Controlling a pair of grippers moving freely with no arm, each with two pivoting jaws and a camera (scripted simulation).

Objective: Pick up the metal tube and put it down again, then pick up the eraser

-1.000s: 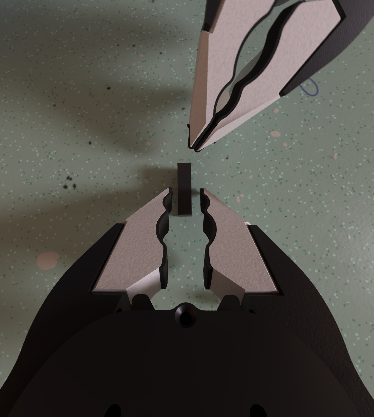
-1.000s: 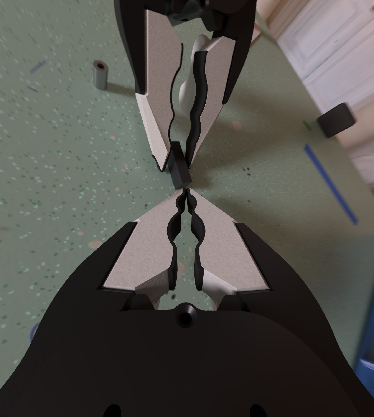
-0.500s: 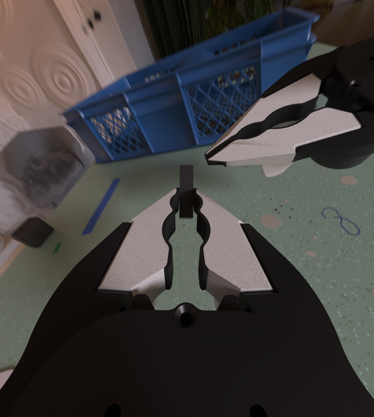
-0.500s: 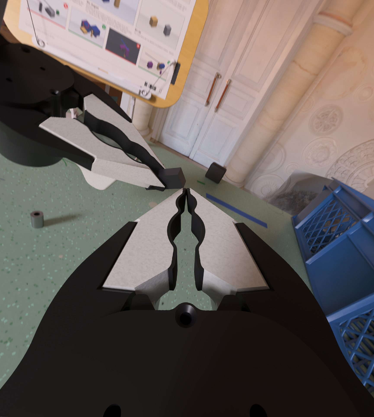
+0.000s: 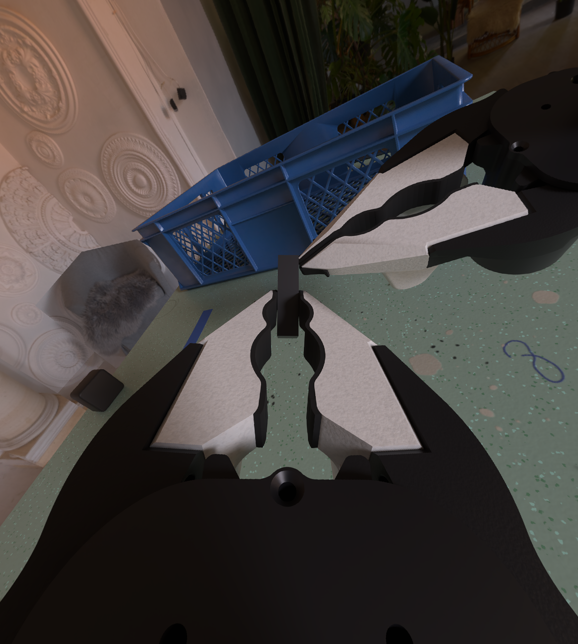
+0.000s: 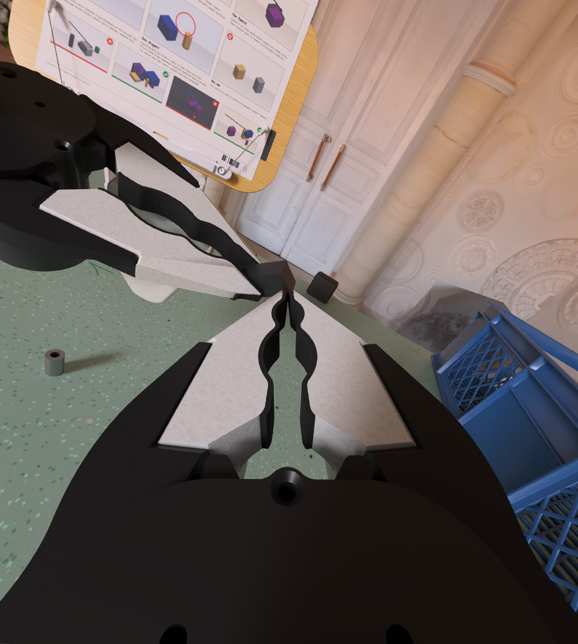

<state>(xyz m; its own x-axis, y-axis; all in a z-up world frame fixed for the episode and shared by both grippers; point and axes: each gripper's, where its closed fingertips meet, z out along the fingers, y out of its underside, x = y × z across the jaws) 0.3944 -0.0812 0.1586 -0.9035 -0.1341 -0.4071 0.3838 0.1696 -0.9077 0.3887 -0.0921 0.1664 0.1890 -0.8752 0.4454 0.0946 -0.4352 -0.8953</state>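
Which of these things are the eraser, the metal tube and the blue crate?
eraser (image 5: 287, 306): left wrist view, its dark middle between the tongs' tips.
metal tube (image 6: 54, 363): right wrist view, grey side wall.
blue crate (image 5: 266, 226): left wrist view, solid front wall.

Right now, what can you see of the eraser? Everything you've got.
The eraser is a small, flat, matte black block with square edges, no markings visible. It is clamped near the fingertips of the left gripper, standing on edge in the left wrist view, its far end sticking out past the tips. It is lifted clear of the green table. The shut right gripper has its tips right beside it; whether they touch is unclear.
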